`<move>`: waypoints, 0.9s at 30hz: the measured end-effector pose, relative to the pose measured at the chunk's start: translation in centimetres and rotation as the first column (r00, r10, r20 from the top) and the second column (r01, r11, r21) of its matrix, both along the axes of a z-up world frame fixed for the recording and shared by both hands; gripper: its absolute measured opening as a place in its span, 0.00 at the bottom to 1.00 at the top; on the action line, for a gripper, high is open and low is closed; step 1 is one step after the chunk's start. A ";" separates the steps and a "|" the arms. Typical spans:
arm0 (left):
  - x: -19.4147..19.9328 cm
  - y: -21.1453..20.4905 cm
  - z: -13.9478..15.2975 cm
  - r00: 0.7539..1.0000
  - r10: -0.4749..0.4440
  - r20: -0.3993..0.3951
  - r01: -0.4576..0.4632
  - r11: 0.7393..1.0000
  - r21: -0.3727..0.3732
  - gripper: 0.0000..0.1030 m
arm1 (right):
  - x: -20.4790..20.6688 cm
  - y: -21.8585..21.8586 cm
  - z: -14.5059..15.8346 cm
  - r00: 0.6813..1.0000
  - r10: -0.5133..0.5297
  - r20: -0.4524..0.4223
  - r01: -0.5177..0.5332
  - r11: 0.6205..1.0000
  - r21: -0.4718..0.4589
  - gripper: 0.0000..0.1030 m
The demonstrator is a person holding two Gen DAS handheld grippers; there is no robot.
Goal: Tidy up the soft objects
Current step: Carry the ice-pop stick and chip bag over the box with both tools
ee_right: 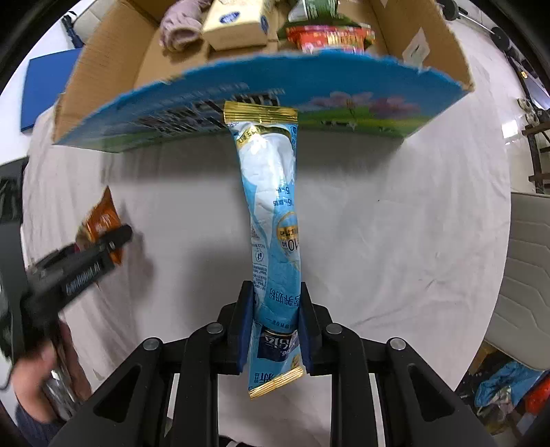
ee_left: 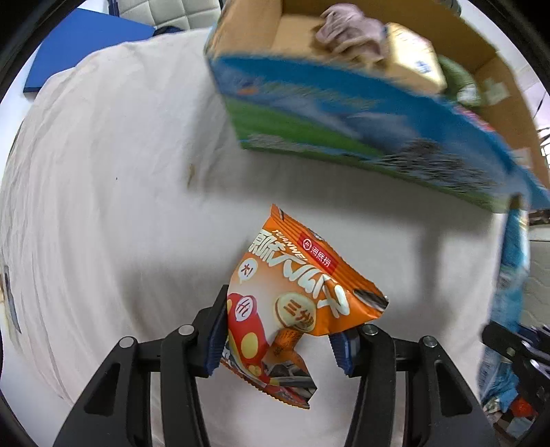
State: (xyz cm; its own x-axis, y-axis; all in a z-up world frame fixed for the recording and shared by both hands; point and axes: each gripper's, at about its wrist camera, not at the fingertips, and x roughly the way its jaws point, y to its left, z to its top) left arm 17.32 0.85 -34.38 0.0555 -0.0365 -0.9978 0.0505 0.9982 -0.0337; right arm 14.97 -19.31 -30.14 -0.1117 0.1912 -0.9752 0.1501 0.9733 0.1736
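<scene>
Much of what we see is blurred: the printed blue-and-green side of the cardboard box is smeared by motion, and its lettering cannot be read. The fisheye rim crops the far end of the box.

Our right gripper is clamped tight on a long blue sachet, gripping it near its lower end; a short gold-edged tail hangs below the pads. The sachet's long axis runs straight away from the camera, slightly bowed, and its gold-sealed far tip overlaps the box's near wall.

Our left gripper has its blue pads pressed against an orange snack packet, which is crumpled and tilted, one corner pointing toward the box. It hangs above the white cloth covering the table.

Inside the box lie a mauve cloth bundle, a yellow packet and a red-and-green pack, partly hidden behind the wall. In the right view a person's hand, blurred, holds the left gripper's handle.
</scene>
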 end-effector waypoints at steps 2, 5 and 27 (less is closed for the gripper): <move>-1.0 -0.7 1.6 1.000 -0.003 0.020 0.004 0.999 -0.034 0.47 | 0.1 -0.5 1.3 1.000 -0.003 0.020 0.003 1.000 0.014 0.24; -2.1 -1.4 4.5 0.999 0.008 0.052 -0.003 0.996 -0.089 0.47 | 0.2 -1.3 3.5 0.999 -0.005 0.054 0.003 0.999 0.037 0.24; 12.2 -6.8 14.2 0.986 -0.041 0.162 0.068 0.983 -0.170 0.47 | 11.3 -2.4 12.2 0.972 -0.059 0.228 0.046 0.997 0.061 0.23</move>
